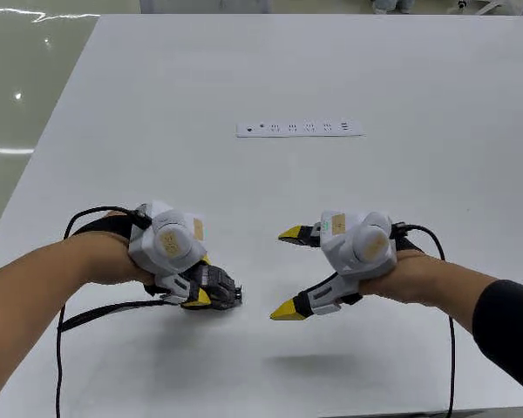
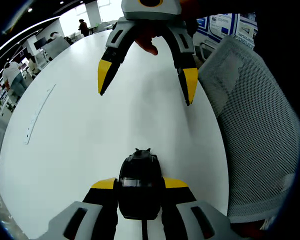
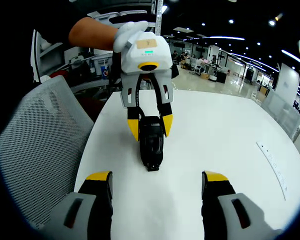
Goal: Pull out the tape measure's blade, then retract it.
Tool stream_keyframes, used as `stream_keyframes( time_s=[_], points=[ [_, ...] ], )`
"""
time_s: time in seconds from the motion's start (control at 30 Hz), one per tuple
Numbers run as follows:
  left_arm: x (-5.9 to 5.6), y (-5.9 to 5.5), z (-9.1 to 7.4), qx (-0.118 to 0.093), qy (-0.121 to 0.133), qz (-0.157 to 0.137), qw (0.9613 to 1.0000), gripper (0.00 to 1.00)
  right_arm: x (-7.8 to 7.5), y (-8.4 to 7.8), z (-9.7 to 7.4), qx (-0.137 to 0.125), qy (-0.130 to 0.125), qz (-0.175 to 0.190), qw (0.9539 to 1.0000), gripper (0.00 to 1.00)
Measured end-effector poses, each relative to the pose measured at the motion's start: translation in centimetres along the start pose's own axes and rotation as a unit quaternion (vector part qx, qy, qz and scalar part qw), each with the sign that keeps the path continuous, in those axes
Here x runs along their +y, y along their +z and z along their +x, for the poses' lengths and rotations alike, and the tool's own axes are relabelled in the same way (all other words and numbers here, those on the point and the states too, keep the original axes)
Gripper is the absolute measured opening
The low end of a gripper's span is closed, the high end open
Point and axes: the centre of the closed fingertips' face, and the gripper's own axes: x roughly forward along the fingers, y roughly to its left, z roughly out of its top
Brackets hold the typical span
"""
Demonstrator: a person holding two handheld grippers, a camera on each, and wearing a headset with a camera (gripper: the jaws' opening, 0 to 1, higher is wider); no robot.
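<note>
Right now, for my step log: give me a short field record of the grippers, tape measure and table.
left gripper: shut on the tape measure
tape measure: black, fully wound in, nothing drawn out
right gripper: open, facing the tape measure, apart from it
table: white, with a power strip lying at the far side
task stage: pull not yet begun

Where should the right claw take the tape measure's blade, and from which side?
Pinch the blade's end hook, which juts from the tape measure's front face. Come straight at it: the left claw clamps the case with that end facing the open right claw.
</note>
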Motion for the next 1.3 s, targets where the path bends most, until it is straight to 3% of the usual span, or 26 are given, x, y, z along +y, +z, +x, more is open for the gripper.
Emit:
stream_keyframes(
  time_s=[0.2, 0.43, 0.87, 1.3],
  points=[
    [0.1, -0.2, -0.1, 0.006, 0.004, -0.017, 0.9998, 0.29, 0.1, -0.2, 2.4, 0.014, 0.01, -0.008, 0.9998, 0.56],
    [0.2, -0.2, -0.2, -0.001, 0.006, -0.025, 0.9997, 0.29, -0.3, -1.0, 4.9, 0.031, 0.015, 0.002, 0.9994, 0.41],
    [0.3, -0.3, -0.2, 0.002, 0.01, -0.029, 0.9995, 0.3, 0.7, -1.9, 6.9, 0.055, 0.04, -0.015, 0.9976, 0.15],
    [0.3, -0.3, -0.1, 0.001, 0.013, -0.029, 0.9995, 0.3, 0.8, -2.2, 7.9, 0.07, 0.042, -0.042, 0.9958, 0.11]
  ],
)
